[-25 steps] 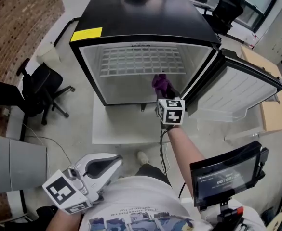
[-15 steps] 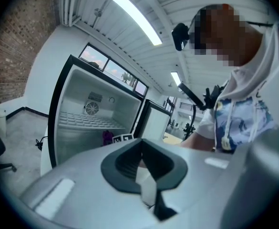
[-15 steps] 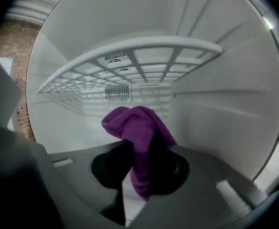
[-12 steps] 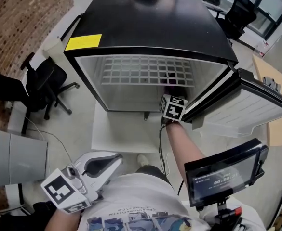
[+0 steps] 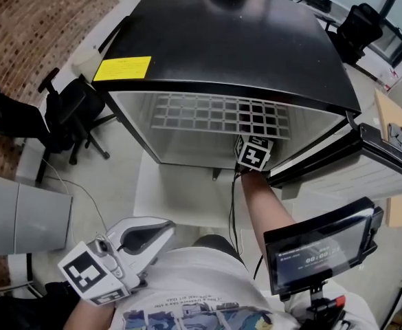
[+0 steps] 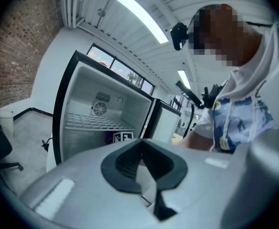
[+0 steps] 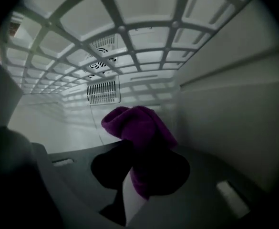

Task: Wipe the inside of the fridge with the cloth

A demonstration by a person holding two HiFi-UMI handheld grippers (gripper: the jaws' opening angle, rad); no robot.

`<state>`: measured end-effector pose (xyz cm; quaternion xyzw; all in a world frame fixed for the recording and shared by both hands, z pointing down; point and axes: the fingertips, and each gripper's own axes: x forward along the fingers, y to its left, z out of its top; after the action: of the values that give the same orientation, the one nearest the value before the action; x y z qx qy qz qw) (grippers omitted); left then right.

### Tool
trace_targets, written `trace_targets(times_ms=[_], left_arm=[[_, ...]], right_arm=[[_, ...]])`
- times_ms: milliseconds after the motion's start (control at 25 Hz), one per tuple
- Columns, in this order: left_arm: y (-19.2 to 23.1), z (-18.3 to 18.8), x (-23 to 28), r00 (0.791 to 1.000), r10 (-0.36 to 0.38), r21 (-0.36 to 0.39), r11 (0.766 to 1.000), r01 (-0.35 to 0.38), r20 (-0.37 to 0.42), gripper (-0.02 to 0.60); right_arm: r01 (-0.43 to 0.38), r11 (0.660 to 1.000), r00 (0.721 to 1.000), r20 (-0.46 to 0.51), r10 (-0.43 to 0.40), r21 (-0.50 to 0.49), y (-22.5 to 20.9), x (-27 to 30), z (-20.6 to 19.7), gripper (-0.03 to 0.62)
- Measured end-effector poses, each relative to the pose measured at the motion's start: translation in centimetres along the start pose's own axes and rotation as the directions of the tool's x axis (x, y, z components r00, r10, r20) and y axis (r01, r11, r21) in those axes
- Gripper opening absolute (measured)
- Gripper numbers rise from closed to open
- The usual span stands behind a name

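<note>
Brick wall (image 5: 29, 33) is being shown at ten o'clock in the head view, with an office chair (image 5: 56, 115) on the concrete floor below it. At twelve o'clock the black fridge (image 5: 228, 40) is standing with its door (image 5: 365, 163) swung out toward three o'clock.

The right gripper (image 7: 139, 175) is being reached into the cavity, under the wire shelf (image 5: 221, 115). Its jaws are being pressed together on the purple cloth (image 7: 139, 128), which is bunched up above them. The cloth is being held near the right side wall (image 7: 225, 109), but contact with it cannot be confirmed. The back vent (image 7: 101, 92) is lying ahead at eleven o'clock.

The left gripper (image 6: 140, 159) is being held idle at seven o'clock, near the person's torso, with its jaws together and nothing between them.

Wiping is judged to be only starting. Because the cloth is being pinched by a small fold, it could be dragged out of the jaws by friction against the wall. The gripper body could also be knocked against the shelf overhead if it is being lifted during a stroke, and bare plastic would then be scraped instead of wiped.
</note>
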<state>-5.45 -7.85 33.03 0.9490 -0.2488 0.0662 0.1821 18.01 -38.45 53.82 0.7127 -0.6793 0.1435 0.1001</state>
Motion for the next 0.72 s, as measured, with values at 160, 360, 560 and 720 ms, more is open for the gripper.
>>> trace_targets(times_ms=[160,360,560,720], left_arm=[[0.6,0.1,-0.1,1.000,0.025,-0.004,1.000,-0.025,0.002,0.008],[1.3,0.0,-0.4,0.998,0.061,-0.017,0.998,-0.061,0.007,0.008],[1.9,0.0,-1.2,0.995,0.098,-0.027,0.995,-0.097,0.014,0.008],[2.3,-0.1,-2.1,0.992,0.129,-0.035,0.991,-0.129,0.015,0.008]], right_arm=[[-0.034,0.999,0.999,-0.023,0.034,-0.026,1.5,1.2,-0.8,0.078],[-0.107,0.993,0.994,-0.025,0.105,-0.052,4.8,2.1,-0.7,0.078],[-0.189,0.979,0.982,-0.019,0.188,-0.082,8.7,2.7,-0.2,0.078],[-0.250,0.964,0.968,-0.030,0.248,-0.093,11.8,3.0,-0.3,0.078]])
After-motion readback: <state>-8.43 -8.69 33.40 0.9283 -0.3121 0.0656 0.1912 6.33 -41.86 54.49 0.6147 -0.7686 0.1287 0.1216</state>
